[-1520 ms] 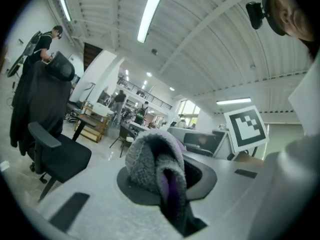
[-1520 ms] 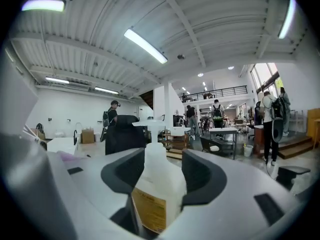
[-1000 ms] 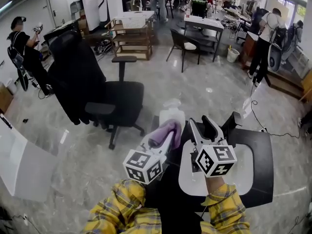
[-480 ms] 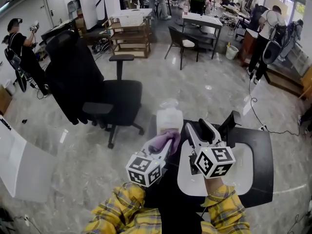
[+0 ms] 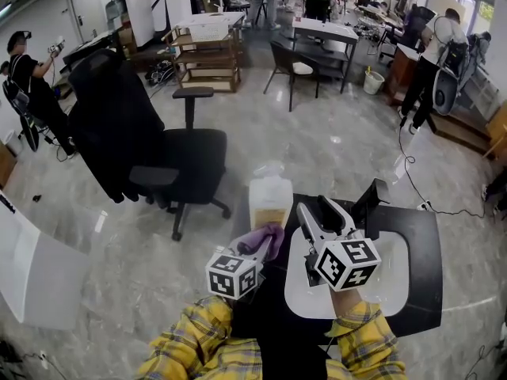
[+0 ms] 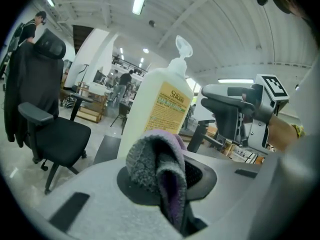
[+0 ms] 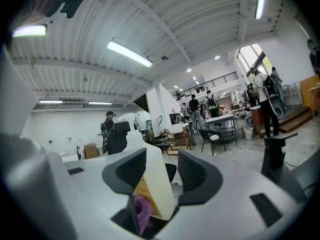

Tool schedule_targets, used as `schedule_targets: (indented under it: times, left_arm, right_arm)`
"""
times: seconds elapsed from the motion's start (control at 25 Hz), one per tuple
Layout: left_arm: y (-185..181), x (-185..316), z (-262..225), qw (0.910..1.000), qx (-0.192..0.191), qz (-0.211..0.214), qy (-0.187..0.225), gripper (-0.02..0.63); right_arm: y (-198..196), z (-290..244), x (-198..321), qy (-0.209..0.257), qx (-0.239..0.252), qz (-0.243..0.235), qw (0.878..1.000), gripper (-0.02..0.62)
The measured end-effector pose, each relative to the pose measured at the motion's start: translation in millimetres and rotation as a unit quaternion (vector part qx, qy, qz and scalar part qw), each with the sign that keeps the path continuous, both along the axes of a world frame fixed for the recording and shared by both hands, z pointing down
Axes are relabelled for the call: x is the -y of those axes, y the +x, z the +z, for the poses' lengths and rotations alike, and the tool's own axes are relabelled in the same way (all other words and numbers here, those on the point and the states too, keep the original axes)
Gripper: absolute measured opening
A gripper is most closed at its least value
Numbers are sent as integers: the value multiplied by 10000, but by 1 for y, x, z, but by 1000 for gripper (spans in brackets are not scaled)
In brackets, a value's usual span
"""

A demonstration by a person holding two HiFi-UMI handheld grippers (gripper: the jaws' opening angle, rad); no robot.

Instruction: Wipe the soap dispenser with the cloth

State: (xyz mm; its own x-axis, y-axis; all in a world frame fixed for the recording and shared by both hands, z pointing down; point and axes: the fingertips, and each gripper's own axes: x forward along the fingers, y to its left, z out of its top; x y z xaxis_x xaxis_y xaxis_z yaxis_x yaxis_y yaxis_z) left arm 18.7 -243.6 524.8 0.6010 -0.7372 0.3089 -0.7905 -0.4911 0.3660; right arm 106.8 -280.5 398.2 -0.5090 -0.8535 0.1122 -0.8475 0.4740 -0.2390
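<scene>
Left jaws: clamped shut on the cloth; the left gripper carries it as a folded purple-grey wad that sticks out past the pads.
Right jaws: apart and pressing on nothing, having just closed a little. The soap dispenser shows in the gap of the right gripper, nearer its left pad.
Dispenser position: upright near the left edge of the black table, just left of the right gripper's tips. The cloth sits low in front of it; whether they touch cannot be told.
Tipping risk: the soap dispenser is tall and stands unbraced, so a firm sideways stroke with the cloth would probably slide it or knock it over.
Edge risk: it is close to the table's edge, so a push away from the right gripper could send it off.
Off-centre grip risk: if the right jaws close as they stand, the left pad likely meets the bottle first and shoves it toward the cloth.
Cloth risk: only a fold is pinched, so drag against the label could pull it free.
Pump risk: rubbing upward may press the pump head and squirt soap.
</scene>
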Motion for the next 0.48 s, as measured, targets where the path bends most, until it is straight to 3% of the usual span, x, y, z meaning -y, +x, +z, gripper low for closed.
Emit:
schedule_targets:
  times: [0.48]
  left_arm:
    - [1,-2,45,9965,268,50,-792,49]
  right_arm:
    - [0,10,-5,-125,-35,-196,9997,184]
